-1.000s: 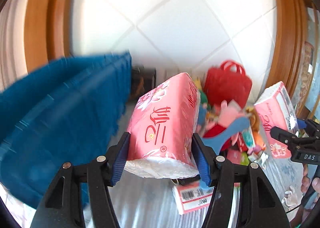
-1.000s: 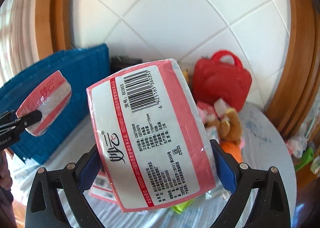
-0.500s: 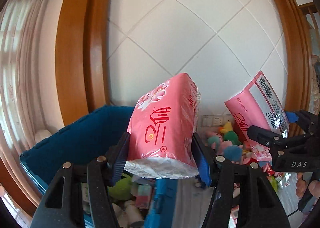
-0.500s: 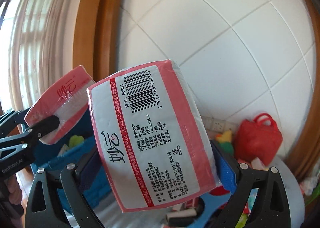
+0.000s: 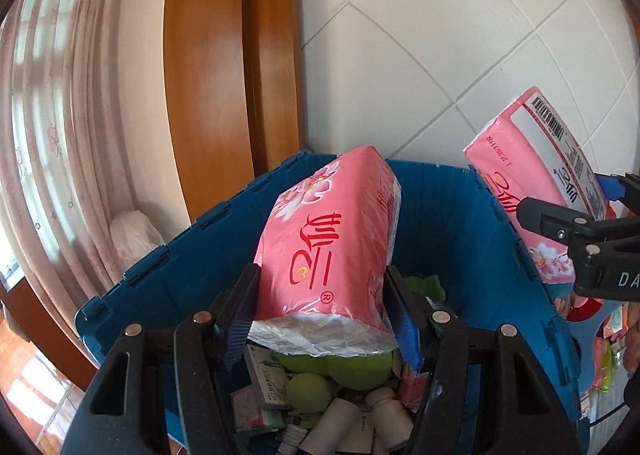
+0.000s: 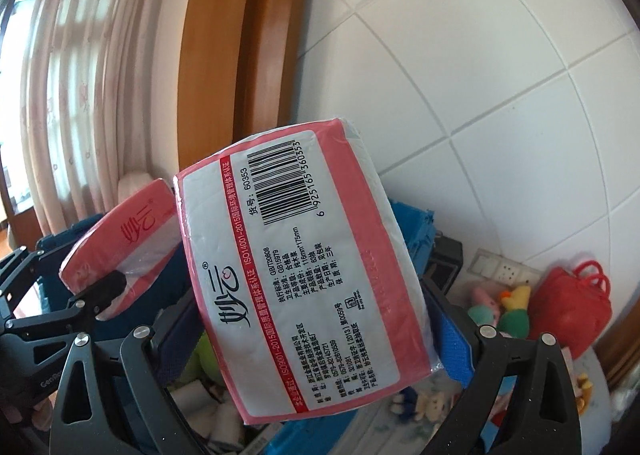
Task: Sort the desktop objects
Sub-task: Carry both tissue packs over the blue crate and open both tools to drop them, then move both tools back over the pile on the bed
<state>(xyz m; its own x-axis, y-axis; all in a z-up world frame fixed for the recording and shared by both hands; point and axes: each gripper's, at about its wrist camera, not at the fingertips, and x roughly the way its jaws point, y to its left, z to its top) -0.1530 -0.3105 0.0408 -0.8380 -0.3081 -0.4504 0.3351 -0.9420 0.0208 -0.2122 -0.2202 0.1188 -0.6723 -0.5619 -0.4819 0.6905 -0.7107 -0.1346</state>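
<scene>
- While both packs are hanging over the blue crate, the left tongs are clamping a pink tissue pack above its open top.
- Green balls, white bottles and small boxes are lying inside the crate, beneath that pack.
- To the right, the right tongs are gripping a second tissue pack, barcode side facing the camera, near the crate's right wall.
- Plush toys and a red bag are sitting on the desk at far right, against the tiled wall.
</scene>
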